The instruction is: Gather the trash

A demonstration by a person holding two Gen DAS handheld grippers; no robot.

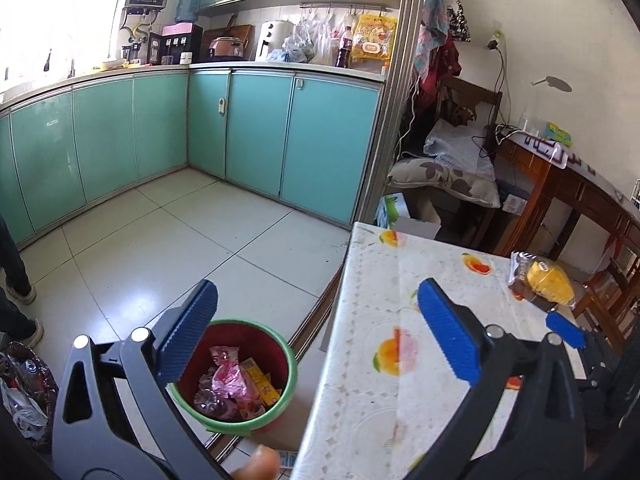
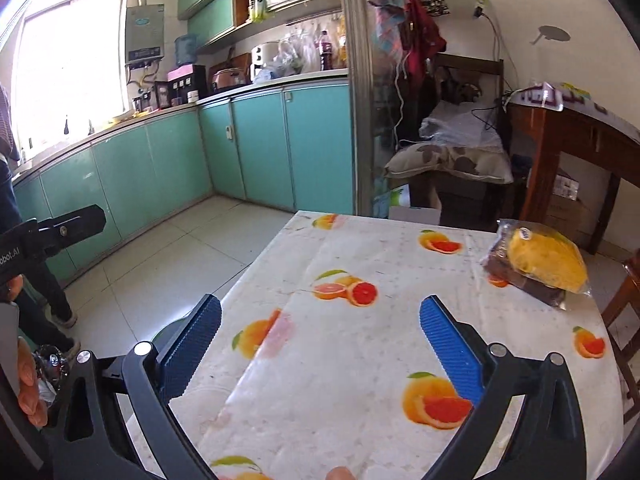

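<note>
Kitchen with teal cabinets and pale floor tiles; fruit-print tabletop (image 2: 360, 360) fills the near right of both views; red bin with green rim (image 1: 234, 380) stands on the floor just beside the tabletop's left edge, at 6 o'clock in the left wrist view. Bin already holds several wrappers (image 1: 232, 384), pink, yellow and clear ones, so part of the collecting looks done. Left tool (image 1: 316, 332) spread wide and empty, one finger over the bin, the other over the tabletop; right tool (image 2: 320, 344) also wide and empty, low over the tabletop. One item left that I can see: a yellow-and-brown packet in clear plastic (image 2: 540, 264) at 2 o'clock near the far right edge, well apart from both tools; cannot tell if it is trash or food. Rest of the tabletop shows no loose litter; task seems near its end, that packet pending.
</note>
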